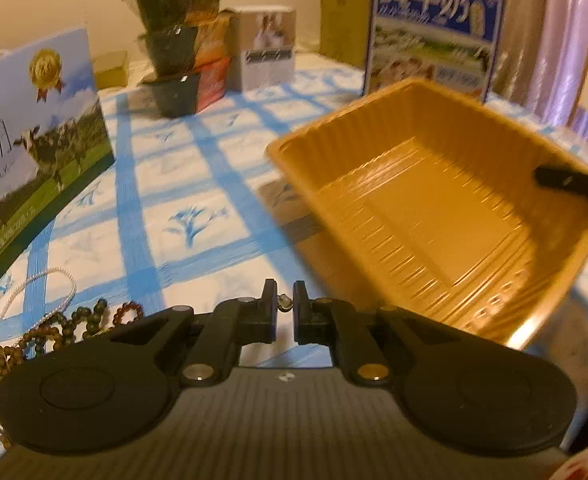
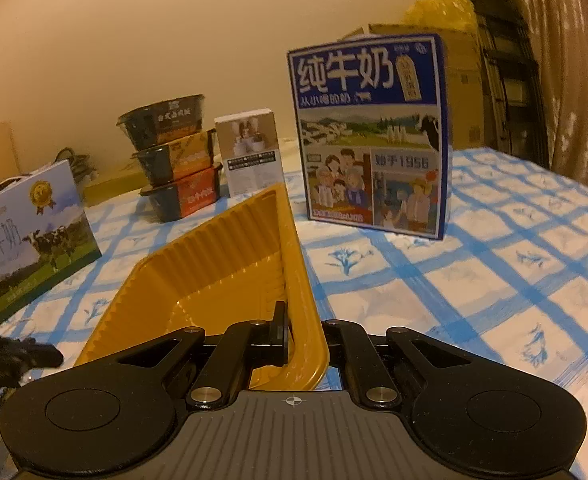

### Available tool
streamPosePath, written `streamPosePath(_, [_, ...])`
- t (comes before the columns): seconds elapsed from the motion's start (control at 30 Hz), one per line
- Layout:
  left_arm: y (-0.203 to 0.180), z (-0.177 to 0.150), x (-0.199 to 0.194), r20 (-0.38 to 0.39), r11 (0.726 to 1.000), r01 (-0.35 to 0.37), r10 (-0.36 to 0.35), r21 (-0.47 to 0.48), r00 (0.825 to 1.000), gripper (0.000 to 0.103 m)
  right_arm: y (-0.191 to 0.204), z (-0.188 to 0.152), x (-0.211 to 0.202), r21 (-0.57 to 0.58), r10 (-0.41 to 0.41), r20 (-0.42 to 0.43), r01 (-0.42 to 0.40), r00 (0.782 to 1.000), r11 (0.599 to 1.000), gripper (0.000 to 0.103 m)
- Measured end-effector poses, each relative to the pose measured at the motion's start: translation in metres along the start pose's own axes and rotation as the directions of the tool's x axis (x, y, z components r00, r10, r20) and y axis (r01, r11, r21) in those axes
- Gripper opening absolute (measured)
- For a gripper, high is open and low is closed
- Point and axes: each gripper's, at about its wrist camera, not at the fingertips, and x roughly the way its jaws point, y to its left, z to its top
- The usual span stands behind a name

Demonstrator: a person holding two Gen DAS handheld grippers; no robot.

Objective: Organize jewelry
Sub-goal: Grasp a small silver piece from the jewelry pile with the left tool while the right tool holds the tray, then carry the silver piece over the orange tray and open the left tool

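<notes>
The left gripper [image 1: 284,305] jaws pinch a small metal trinket [image 1: 284,303]; the right gripper [image 2: 294,330] jaws clamp the ribbed orange plastic tray [image 2: 230,264] rim.

The tall blue milk carton [image 2: 370,136], upper centre-right of the right wrist view, bears large white characters "纯牛奶", a smaller line "从小喝的奶" beneath them, and "始于1956" on a lower panel beside cartoon people. The same carton stands at the top right of the left wrist view, where only "纯牛奶" reads clearly. The flat milk box [image 2: 34,236] at the left edge of the right wrist view shows "纯牛奶" above a cow; in the left wrist view its Latin line ends in "MILK". The stacked black bowls [image 2: 174,160] and the small grey box [image 2: 250,152] carry print too small to read.
</notes>
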Motion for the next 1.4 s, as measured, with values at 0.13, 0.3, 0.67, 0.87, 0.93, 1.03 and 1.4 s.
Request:
streamPosePath(0.13, [-0.018, 0.005, -0.019, 0.034, 0.998, 0.059, -0.059, 0.002, 0.998, 0.007, 0.006, -0.001, -0.007, -0.035, -0.010, 0.010, 0.011, 1.000, 0.999, 0.006])
streamPosePath(0.3, [-0.049, 0.001, -0.029, 0.030, 0.990, 0.138, -0.138, 0.032, 0.990, 0.007, 0.013, -0.004, -0.019, -0.075, -0.011, 0.028, 0.013, 1.000, 0.997, 0.007])
streamPosePath(0.67, [-0.076, -0.015, -0.029, -0.015, 0.981, 0.188, -0.187, 0.052, 0.982, 0.007, 0.018, -0.014, -0.039, -0.103, -0.034, 0.033, 0.037, 0.999, 0.994, 0.006])
streamPosePath(0.87, [-0.076, -0.016, -0.027, -0.025, 0.981, 0.190, -0.189, 0.046, 0.982, 0.007, 0.020, -0.016, -0.041, -0.099, -0.040, 0.032, 0.043, 0.999, 0.994, 0.006])
streamPosePath(0.93, [-0.077, -0.018, -0.026, -0.029, 0.981, 0.191, -0.189, 0.040, 0.981, 0.008, 0.021, -0.016, -0.041, -0.098, -0.043, 0.032, 0.046, 0.999, 0.994, 0.006])
streamPosePath(1.03, [-0.077, -0.019, -0.027, -0.029, 0.980, 0.193, -0.192, 0.039, 0.981, 0.020, 0.021, -0.017, -0.042, -0.095, -0.048, 0.031, 0.051, 0.998, 0.994, 0.006])
streamPosePath(1.4, [-0.042, -0.037, -0.065, 0.012, 0.996, 0.086, -0.085, -0.025, 0.996, 0.029, 0.022, -0.021, -0.041, -0.090, -0.069, 0.025, 0.071, 0.997, 0.993, 0.006])
